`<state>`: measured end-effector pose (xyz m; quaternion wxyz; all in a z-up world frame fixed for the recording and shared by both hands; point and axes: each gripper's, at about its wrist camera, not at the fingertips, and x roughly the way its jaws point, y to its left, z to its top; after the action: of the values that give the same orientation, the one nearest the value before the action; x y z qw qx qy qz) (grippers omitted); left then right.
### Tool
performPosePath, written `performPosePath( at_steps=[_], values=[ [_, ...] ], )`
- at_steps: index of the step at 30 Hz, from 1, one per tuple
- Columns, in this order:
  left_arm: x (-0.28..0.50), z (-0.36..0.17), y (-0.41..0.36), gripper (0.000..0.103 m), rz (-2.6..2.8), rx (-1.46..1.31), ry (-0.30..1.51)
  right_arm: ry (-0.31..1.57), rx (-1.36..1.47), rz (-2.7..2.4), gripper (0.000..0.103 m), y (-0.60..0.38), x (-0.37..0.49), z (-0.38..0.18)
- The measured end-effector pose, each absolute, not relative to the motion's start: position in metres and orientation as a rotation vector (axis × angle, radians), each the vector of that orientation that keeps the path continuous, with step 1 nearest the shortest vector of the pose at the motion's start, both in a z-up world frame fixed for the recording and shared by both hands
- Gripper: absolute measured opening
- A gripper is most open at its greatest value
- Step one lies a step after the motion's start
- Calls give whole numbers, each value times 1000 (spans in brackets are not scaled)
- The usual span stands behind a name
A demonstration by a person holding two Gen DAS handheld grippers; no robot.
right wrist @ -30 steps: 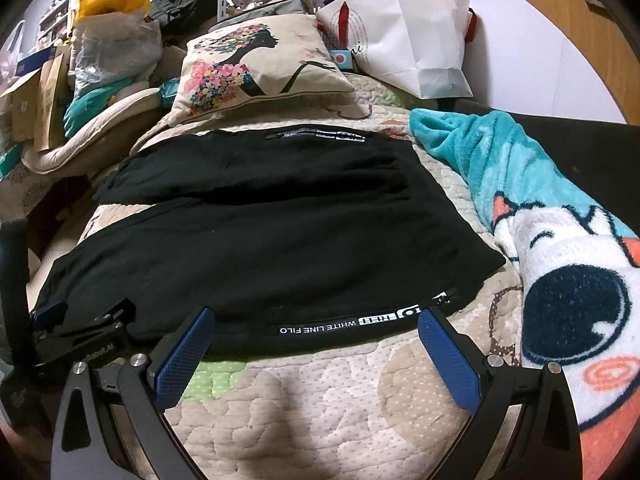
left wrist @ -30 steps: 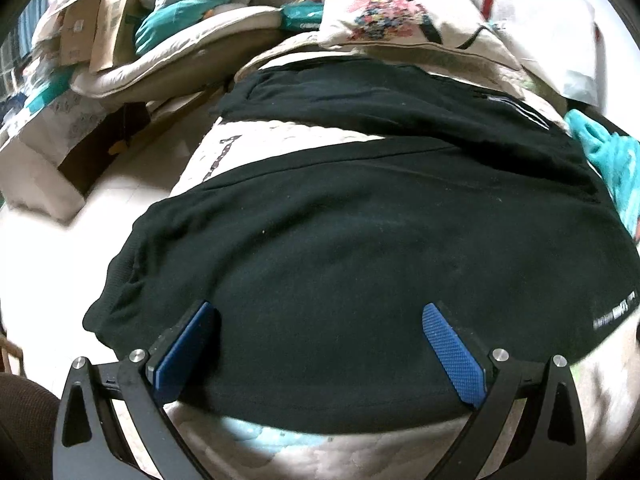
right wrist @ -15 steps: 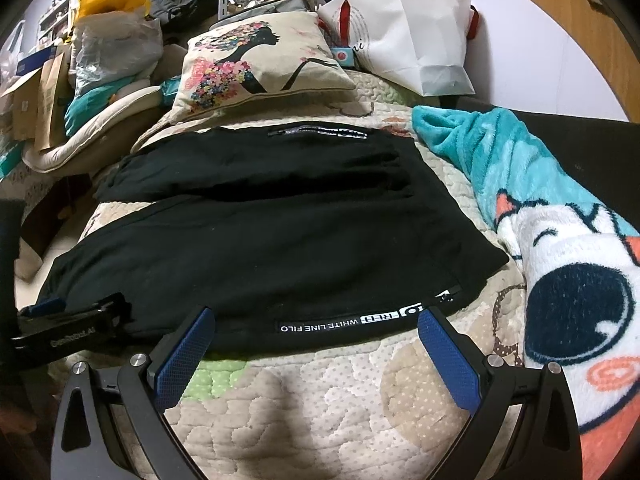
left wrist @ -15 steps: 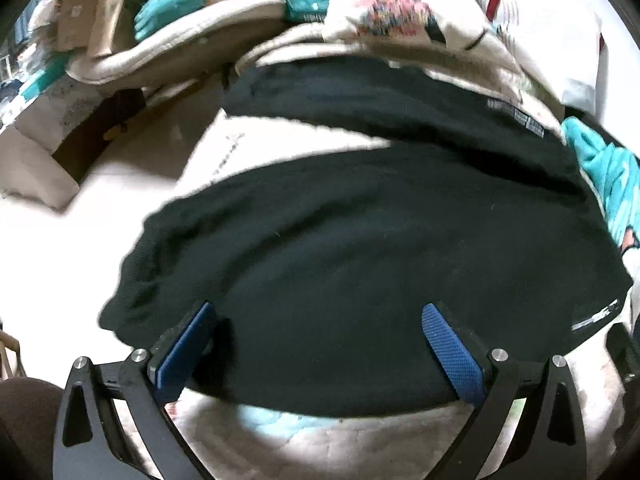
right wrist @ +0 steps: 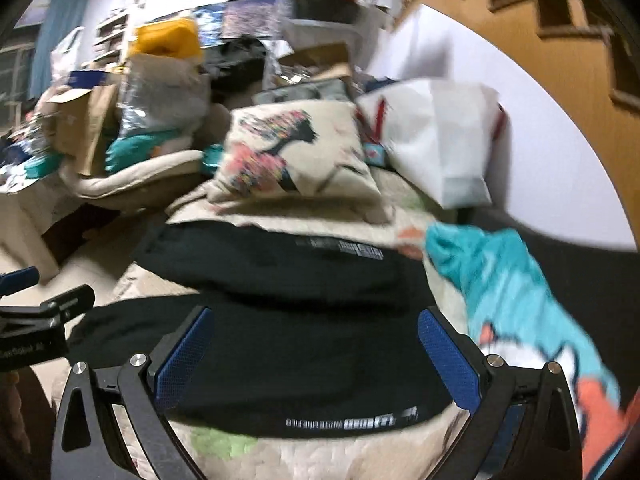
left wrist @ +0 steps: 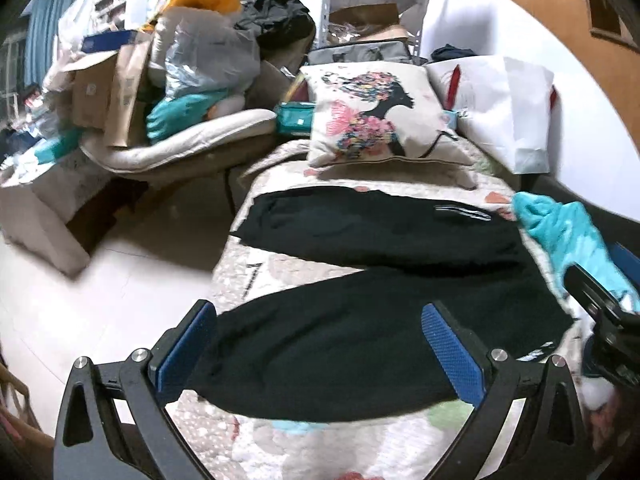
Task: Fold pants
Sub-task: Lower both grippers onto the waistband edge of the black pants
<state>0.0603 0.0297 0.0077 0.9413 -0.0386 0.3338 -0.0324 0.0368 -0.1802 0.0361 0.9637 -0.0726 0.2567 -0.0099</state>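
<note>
Pants point(left wrist: 372, 320), black, lie flat on a quilt point(left wrist: 320, 452), legs spread towards the left, with a pillow point(left wrist: 376, 120) beyond them. White lettering runs along the near hem point(right wrist: 352, 422) and along the far edge, but blur leaves it unreadable. The left gripper point(left wrist: 320, 356) hovers above the near leg, jaws wide apart, holding nothing. The right gripper point(right wrist: 316, 356) hangs over the hem end, likewise spread and empty. A teal blanket point(right wrist: 516, 280) lies just right of the pants.
</note>
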Motion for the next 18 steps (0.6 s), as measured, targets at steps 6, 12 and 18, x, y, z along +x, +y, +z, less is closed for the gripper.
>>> performPosePath(
  at_steps=[6,12,18],
  values=[
    [60,18,39,90,-123,-153,728,513,-242,-55,103,-176,61,59],
    [69,19,45,90,-105,-146,753,515,-274,-91,103,-186,84,68],
    [88,29,51,90,-155,-137,752,584,-311,-54,103,-198,115,67]
  ],
)
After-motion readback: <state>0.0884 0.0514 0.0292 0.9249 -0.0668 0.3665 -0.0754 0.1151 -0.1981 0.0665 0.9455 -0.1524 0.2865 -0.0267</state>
